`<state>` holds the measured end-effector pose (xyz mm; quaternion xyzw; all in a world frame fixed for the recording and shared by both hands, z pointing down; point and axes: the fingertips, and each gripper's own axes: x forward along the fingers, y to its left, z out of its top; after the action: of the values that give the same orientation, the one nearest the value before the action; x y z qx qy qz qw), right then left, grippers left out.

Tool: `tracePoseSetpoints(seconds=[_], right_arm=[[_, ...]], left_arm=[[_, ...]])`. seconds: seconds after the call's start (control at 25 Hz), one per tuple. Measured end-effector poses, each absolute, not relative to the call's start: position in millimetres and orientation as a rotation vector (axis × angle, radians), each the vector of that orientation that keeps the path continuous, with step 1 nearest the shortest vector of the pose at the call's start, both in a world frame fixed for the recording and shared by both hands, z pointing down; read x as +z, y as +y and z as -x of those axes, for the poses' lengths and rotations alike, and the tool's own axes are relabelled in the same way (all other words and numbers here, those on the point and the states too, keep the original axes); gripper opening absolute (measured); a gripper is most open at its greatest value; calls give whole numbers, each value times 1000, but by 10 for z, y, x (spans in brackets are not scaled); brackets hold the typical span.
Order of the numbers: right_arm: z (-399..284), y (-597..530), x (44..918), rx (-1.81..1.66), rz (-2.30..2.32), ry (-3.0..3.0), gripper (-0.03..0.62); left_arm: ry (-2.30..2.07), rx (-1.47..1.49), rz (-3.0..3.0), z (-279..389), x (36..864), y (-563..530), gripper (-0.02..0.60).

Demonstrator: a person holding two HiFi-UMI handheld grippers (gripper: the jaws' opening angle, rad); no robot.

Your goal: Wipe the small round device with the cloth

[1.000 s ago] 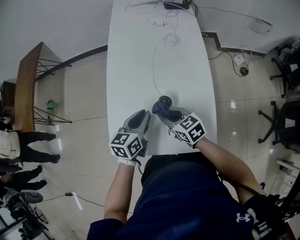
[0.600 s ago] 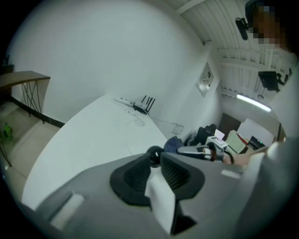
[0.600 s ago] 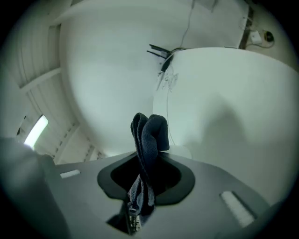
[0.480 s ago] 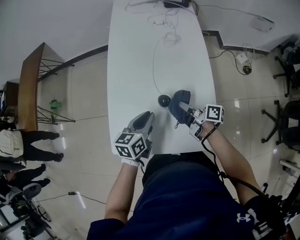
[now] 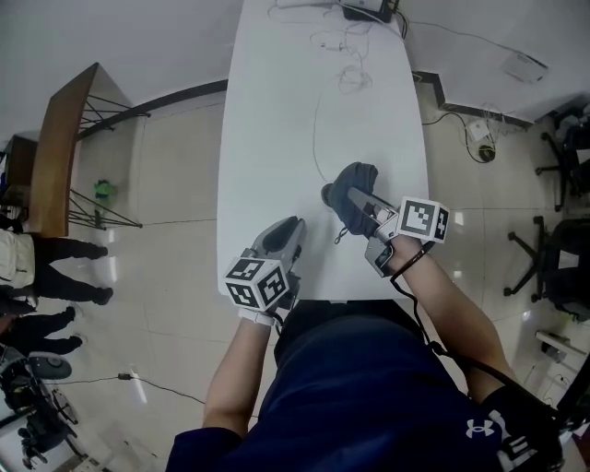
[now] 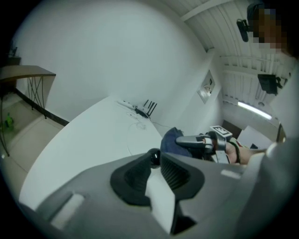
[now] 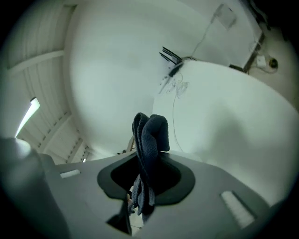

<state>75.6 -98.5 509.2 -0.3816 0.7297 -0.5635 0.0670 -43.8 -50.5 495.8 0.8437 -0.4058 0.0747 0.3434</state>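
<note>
Right tongs [image 5: 359, 198], clamped on the blue cloth [image 5: 361, 175], have rolled off the small round device [image 5: 327, 194]; left tongs [image 5: 291, 227] just narrowed, slightly apart, empty.

A long white table [image 5: 277, 138] with rounded ends runs away from the viewer. Toward its near end, right of centre, sits a small round black device [image 5: 326, 193]. A thin cable [image 5: 314, 138] curves from it up the tabletop to a loose tangle of white wires [image 5: 346, 51], just before a black box with antennas [image 5: 364, 9] at the far end.
</note>
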Motion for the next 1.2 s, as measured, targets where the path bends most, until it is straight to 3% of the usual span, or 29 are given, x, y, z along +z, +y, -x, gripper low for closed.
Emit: tracePoseSetpoints(seconds=[0.4,0.72,0.96,1.2], right_arm=[[-9,-732,5528,-1560,1435,2768,91],[-40,-266,6121,-1212,1481,3452,91],[185,-654,5548,-1431,1319,3004,91],[-341,-1063,5115,-1771,1144,2167,91]], left_arm=[[-1120,146,-2116,897,5037,-458,55],[-1084,149,-2122,855,5088,-469,54],[-1065,137,-2132,810,5051,-473,54],[-1061,163,-2150,817,5038,-487,54]])
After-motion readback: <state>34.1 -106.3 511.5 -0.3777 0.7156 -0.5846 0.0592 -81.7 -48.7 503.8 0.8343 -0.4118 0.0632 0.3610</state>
